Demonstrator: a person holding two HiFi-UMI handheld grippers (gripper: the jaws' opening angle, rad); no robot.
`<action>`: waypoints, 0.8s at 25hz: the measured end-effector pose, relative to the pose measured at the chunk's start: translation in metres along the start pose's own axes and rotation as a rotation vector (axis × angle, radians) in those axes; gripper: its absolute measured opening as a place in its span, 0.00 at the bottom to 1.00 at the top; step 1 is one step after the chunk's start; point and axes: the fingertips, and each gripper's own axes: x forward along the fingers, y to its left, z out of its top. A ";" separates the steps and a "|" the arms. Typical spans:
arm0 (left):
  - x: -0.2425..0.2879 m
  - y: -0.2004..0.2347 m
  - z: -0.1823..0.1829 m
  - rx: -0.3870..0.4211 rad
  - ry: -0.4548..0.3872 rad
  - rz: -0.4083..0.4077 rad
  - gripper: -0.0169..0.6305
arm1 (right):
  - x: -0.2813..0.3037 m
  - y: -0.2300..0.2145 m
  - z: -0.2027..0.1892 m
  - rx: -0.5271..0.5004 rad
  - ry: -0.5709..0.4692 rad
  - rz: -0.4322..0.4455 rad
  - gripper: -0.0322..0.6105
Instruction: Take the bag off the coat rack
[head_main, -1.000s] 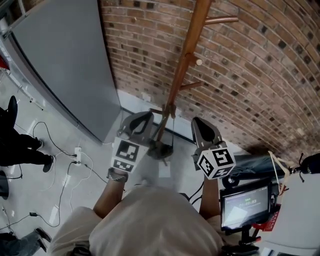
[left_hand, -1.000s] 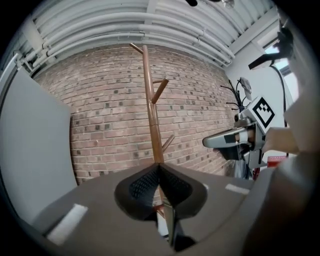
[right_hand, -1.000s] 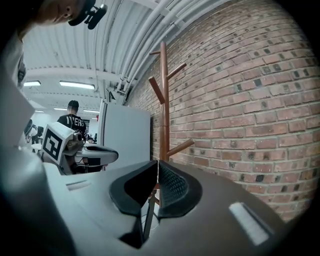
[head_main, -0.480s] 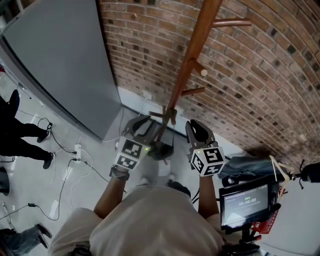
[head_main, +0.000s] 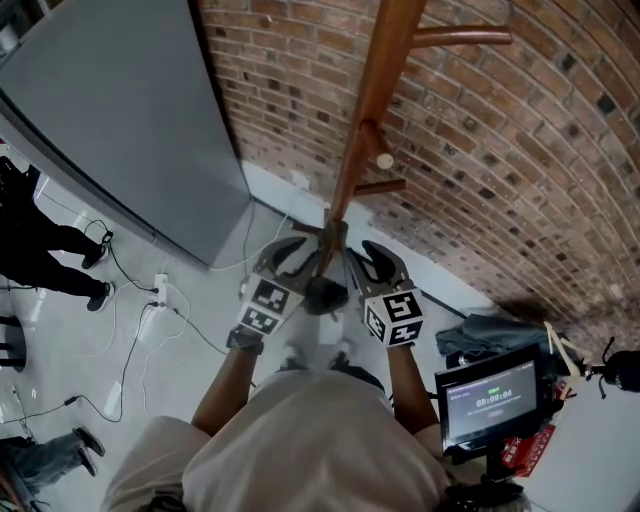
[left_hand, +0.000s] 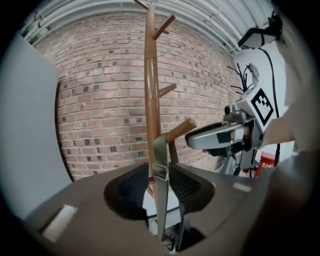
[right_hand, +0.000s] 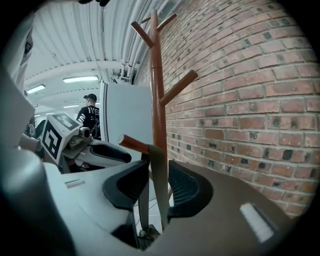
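Both opening: left claw (left_hand: 156, 187), right claw (right_hand: 159, 186), strap (left_hand: 160, 157) ungripped between each. Bag (head_main: 323, 296) at 6 o'clock under peg (left_hand: 182, 129) (soft, probably light); take strap near peg.

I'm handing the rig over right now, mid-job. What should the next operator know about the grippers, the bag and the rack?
Left gripper: jaws opening, the bag strap runs between them, not clamped.
Right gripper: jaws opening, the strap is between them too, not clamped.
Bag: hanging low on the coat rack, its strap looped over a lower peg.
Done: both grippers are placed at the strap, one on each side of the pole.
Left: close on the strap, lift it off the peg's end, carry the bag clear.
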 end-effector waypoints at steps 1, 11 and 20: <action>0.004 -0.001 -0.006 -0.003 0.013 -0.006 0.22 | 0.004 0.002 -0.002 0.002 0.008 0.013 0.25; 0.036 -0.015 -0.056 -0.058 0.082 -0.045 0.26 | 0.037 0.009 -0.022 -0.026 0.095 0.047 0.29; 0.050 -0.019 -0.064 -0.114 0.057 -0.053 0.19 | 0.046 0.008 -0.031 -0.034 0.132 0.048 0.19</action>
